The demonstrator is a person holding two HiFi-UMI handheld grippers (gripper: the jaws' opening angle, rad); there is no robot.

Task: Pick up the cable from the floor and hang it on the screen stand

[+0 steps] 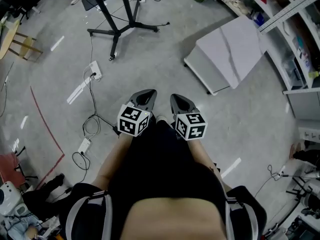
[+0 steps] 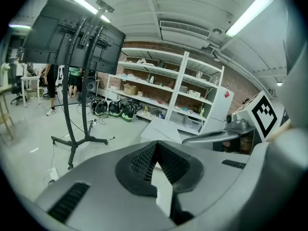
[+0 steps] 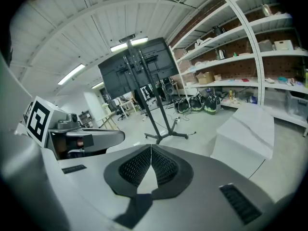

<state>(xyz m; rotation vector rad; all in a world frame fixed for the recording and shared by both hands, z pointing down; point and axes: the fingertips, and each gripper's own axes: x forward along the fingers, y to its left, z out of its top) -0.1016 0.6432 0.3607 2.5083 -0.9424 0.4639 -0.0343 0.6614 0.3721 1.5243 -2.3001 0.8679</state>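
The cable (image 1: 91, 125) lies on the grey floor at my left: a thin black lead in loops between a white power strip (image 1: 95, 70) and a white adapter (image 1: 84, 145). The screen stand's black wheeled base (image 1: 120, 30) is further ahead. Its pole and dark screen (image 2: 72, 40) rise at the left of the left gripper view, and the same screen stand (image 3: 139, 66) fills the middle of the right gripper view. I hold both grippers side by side at waist height. My left gripper (image 1: 146, 95) (image 2: 155, 147) is shut and empty. My right gripper (image 1: 177, 100) (image 3: 150, 148) is shut and empty too.
A white slab (image 1: 230, 49) lies tilted on the floor ahead right. White shelving (image 1: 295, 44) with boxes lines the right side. A wooden easel (image 1: 20, 41) stands far left, red tape (image 1: 47, 129) marks the floor, and more cables (image 1: 272, 173) lie at the right.
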